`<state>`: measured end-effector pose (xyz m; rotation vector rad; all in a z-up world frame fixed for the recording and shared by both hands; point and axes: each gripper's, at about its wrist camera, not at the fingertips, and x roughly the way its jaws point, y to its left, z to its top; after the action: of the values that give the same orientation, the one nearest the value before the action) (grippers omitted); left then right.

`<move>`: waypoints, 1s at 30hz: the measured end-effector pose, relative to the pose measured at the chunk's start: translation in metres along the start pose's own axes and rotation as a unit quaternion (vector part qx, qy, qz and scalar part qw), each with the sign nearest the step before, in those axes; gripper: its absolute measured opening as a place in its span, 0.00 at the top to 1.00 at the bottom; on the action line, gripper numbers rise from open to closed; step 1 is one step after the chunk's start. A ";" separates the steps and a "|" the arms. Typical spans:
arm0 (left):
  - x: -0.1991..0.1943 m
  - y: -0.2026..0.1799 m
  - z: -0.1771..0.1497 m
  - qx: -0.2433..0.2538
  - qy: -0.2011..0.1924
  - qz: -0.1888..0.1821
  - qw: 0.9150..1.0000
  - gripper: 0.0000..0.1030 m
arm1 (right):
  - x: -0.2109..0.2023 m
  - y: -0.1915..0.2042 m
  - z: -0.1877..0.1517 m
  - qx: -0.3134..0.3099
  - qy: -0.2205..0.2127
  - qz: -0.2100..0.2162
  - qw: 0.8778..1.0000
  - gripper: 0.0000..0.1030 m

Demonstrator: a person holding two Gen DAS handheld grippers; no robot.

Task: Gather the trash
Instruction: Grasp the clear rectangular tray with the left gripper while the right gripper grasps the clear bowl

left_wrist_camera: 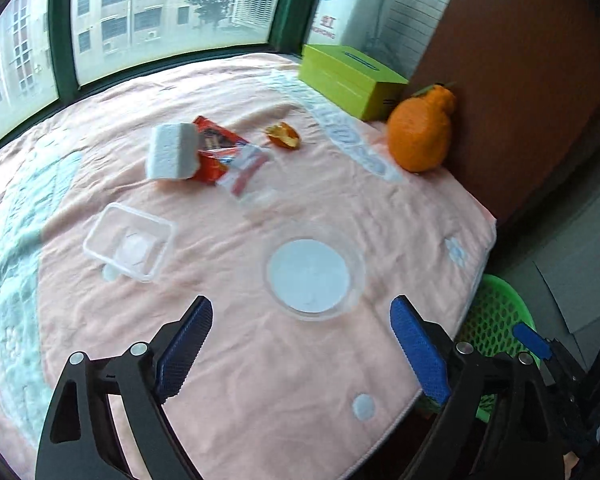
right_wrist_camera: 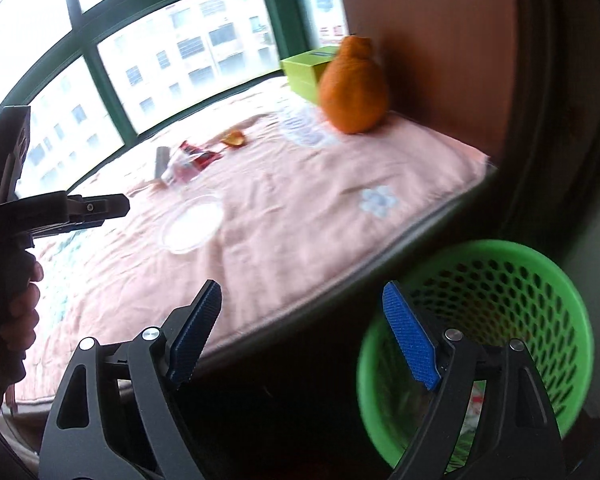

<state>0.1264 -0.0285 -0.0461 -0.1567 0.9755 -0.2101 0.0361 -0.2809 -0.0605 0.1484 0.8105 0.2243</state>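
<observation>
On the pink cloth lie a red snack wrapper (left_wrist_camera: pixel 214 152) with a clear plastic wrapper (left_wrist_camera: pixel 246 172), an orange peel (left_wrist_camera: pixel 283 135), a white sponge block (left_wrist_camera: pixel 173 152), a clear rectangular container (left_wrist_camera: pixel 130 242) and a round clear lid (left_wrist_camera: pixel 312 274). My left gripper (left_wrist_camera: pixel 302 344) is open and empty, above the cloth just short of the round lid. My right gripper (right_wrist_camera: pixel 302 332) is open and empty, past the table edge beside the green mesh bin (right_wrist_camera: pixel 496 320). The bin also shows in the left wrist view (left_wrist_camera: pixel 496 320).
A whole orange fruit (left_wrist_camera: pixel 420 132) and a lime-green box (left_wrist_camera: pixel 348 78) stand at the far right by a brown wall panel. Windows run along the back. The table edge (right_wrist_camera: pixel 380 256) runs between cloth and bin. The left gripper shows in the right wrist view (right_wrist_camera: pixel 96 210).
</observation>
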 end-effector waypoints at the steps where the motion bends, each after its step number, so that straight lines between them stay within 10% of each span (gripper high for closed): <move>1: 0.000 0.011 0.003 -0.016 0.000 0.008 1.000 0.15 | 0.004 0.007 0.002 -0.007 0.002 0.005 1.000 0.19; 14: 0.041 0.125 0.040 -0.264 0.049 0.091 0.959 0.13 | 0.047 0.063 0.027 -0.069 0.016 0.054 0.996 0.19; 25: 0.077 0.153 0.053 -0.343 0.077 0.130 0.927 0.13 | 0.079 0.077 0.036 -0.097 0.036 0.076 0.992 0.19; 30: 0.085 0.156 0.053 -0.344 0.078 0.137 0.926 0.13 | 0.093 0.084 0.038 -0.112 0.043 0.078 0.990 0.15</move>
<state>0.2332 0.1033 -0.1197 -0.6496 1.1880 0.3956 0.1137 -0.1775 -0.0811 -0.0101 0.8545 0.4710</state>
